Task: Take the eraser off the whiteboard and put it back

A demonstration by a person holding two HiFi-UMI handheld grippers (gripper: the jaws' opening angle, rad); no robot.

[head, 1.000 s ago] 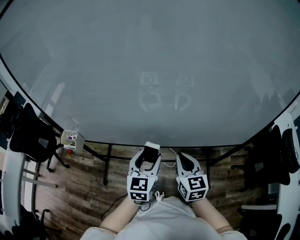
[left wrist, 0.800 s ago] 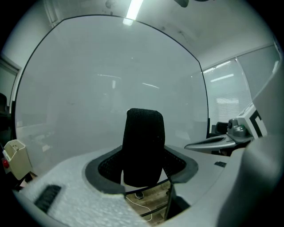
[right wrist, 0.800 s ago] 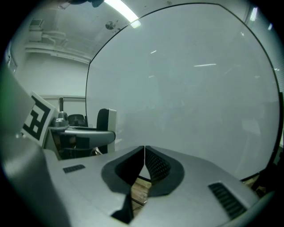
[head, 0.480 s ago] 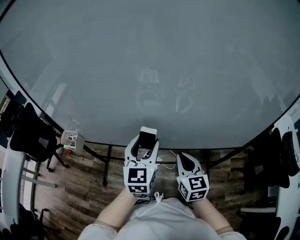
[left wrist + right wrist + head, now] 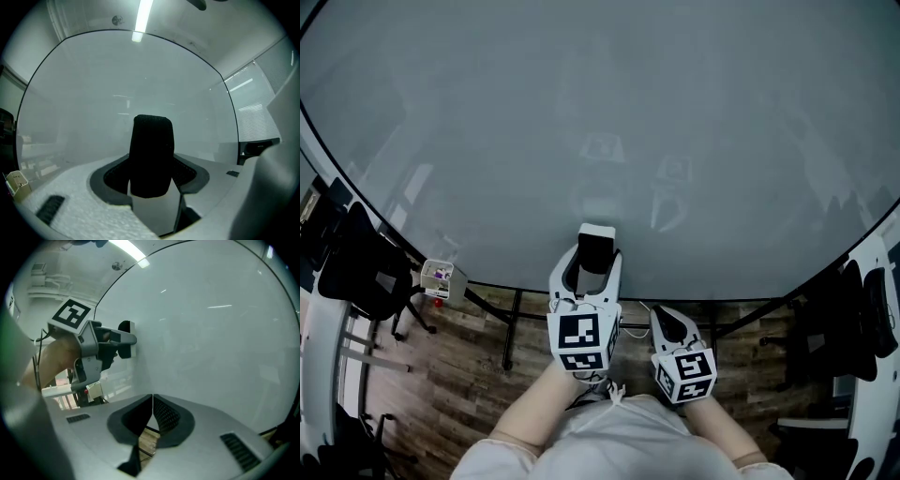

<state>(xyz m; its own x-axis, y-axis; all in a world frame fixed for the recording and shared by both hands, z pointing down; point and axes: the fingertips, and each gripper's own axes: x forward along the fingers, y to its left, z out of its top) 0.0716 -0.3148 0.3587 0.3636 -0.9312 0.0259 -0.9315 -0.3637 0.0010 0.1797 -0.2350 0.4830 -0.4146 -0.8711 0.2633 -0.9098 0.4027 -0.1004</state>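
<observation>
The whiteboard (image 5: 600, 122) fills most of the head view. My left gripper (image 5: 594, 261) is level in front of its lower edge, shut on the eraser (image 5: 597, 246), a black felt block with a white back. In the left gripper view the eraser (image 5: 151, 157) stands upright between the jaws, pointing at the board. The right gripper view shows the left gripper (image 5: 123, 339) from the side, the eraser (image 5: 127, 340) close to the board; I cannot tell whether it touches. My right gripper (image 5: 666, 324) sits lower and to the right, shut and empty, its pads (image 5: 161, 414) pressed together.
Black office chairs stand at the left (image 5: 358, 267) and right (image 5: 853, 319) of the board. A small box of markers (image 5: 441, 277) hangs at the board's lower left. Stand legs (image 5: 512, 328) and cables cross the wooden floor (image 5: 469, 375) below.
My left gripper has risen with the eraser from below the board's bottom edge to in front of it. The right gripper has stayed in place.
</observation>
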